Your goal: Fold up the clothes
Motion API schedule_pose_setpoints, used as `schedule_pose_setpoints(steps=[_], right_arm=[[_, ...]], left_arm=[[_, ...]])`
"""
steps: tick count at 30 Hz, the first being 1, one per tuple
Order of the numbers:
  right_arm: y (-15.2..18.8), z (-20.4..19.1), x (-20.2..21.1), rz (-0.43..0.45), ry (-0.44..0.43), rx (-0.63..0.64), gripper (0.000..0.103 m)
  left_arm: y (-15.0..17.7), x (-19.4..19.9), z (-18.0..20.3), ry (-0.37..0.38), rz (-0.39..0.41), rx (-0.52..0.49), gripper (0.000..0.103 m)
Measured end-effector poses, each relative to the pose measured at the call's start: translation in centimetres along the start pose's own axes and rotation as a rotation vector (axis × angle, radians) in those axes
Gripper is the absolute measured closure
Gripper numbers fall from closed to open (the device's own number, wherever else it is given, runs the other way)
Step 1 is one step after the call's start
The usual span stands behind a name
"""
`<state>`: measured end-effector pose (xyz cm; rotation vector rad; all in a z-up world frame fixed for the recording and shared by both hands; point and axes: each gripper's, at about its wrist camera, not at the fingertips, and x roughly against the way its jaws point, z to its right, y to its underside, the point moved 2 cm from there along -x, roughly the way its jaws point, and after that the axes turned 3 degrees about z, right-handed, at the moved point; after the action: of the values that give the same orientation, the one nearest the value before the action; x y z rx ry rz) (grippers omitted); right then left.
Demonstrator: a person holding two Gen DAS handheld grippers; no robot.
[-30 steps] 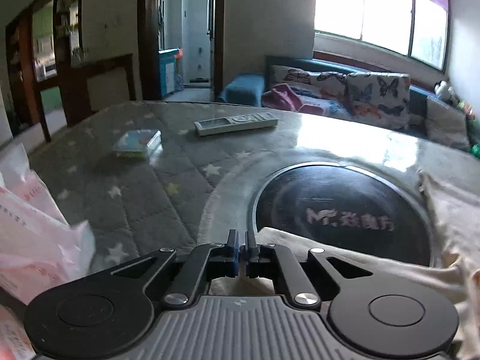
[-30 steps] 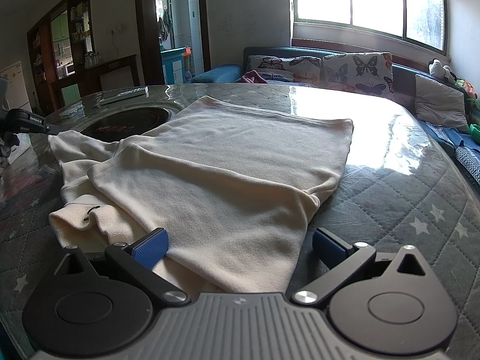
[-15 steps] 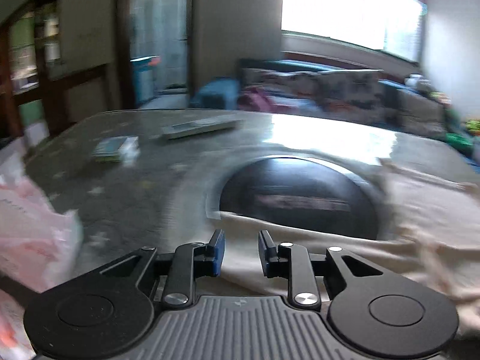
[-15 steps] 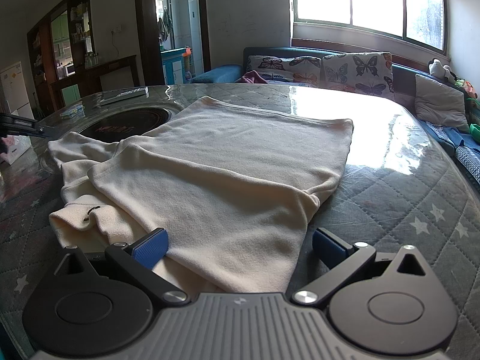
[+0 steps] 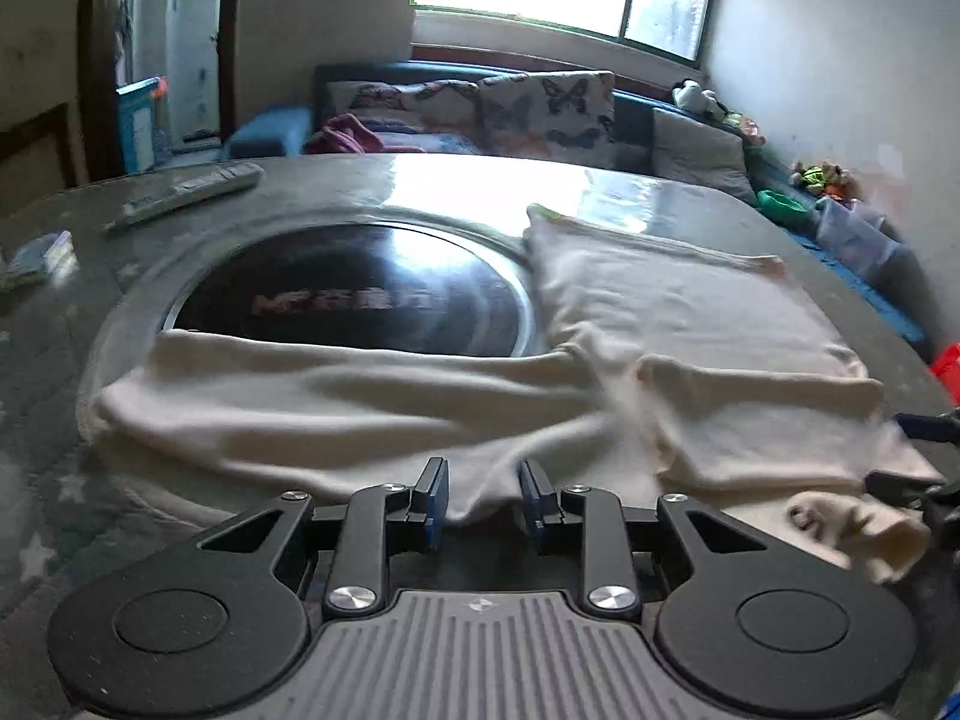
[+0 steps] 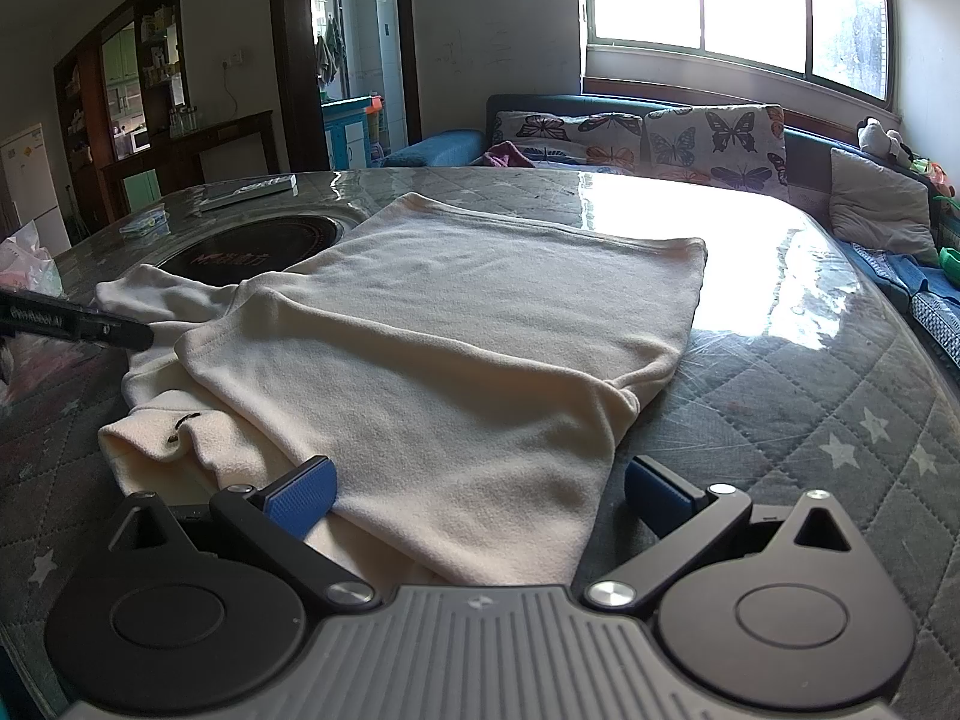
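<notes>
A cream long-sleeved garment (image 5: 690, 324) lies folded on the table, one sleeve (image 5: 300, 390) stretched out flat to the left in the left wrist view. My left gripper (image 5: 483, 480) is at the sleeve's near edge; a peak of cloth sits between its blue pads (image 5: 435, 489), which stand apart and do not press on it. From the right wrist, that gripper (image 6: 78, 324) shows as a dark bar at the garment's (image 6: 450, 330) left side. My right gripper (image 6: 480, 480) is wide open, its fingers straddling the folded near edge without touching it.
A round black cooktop (image 5: 360, 300) is set into the quilted star-patterned table (image 6: 840, 420) beyond the sleeve. A remote (image 5: 186, 192) and a small packet (image 5: 36, 258) lie far left. A pink bag (image 6: 24, 264) sits off the left edge. A sofa (image 6: 648, 138) is behind.
The left gripper's jaws went from shut to apart, and it swung rightward along the table toward the garment's body. The sleeve now lies spread flat. The right gripper has not moved.
</notes>
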<state>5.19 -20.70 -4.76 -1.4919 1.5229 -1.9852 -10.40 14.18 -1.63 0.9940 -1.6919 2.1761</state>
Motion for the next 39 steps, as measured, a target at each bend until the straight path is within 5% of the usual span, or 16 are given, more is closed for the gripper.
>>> schedule_pose_setpoints(steps=[7,17,26,31,39], right_arm=[[0.0,0.0,0.0,0.0,0.0,-0.001,0.0],[0.0,0.0,0.1,-0.001,0.001,0.001,0.0],[0.0,0.1,0.1,-0.007,-0.002,0.006,0.0],[-0.1,0.1,0.1,-0.014,-0.012,0.017,0.0],[-0.2,0.0,0.3,-0.003,0.004,0.018,0.0]], left_arm=[[0.2,1.2,-3.4,-0.098,-0.011,0.038,0.072],[-1.1,0.9,-10.5,-0.336,0.024,0.298,0.065],[-2.3,-0.4,-12.3,-0.377,0.048,0.373,0.067],[-2.6,-1.0,-13.0,-0.422,0.057,0.392,0.092],[-3.9,-0.2,-13.4,-0.377,0.103,0.442,0.098]])
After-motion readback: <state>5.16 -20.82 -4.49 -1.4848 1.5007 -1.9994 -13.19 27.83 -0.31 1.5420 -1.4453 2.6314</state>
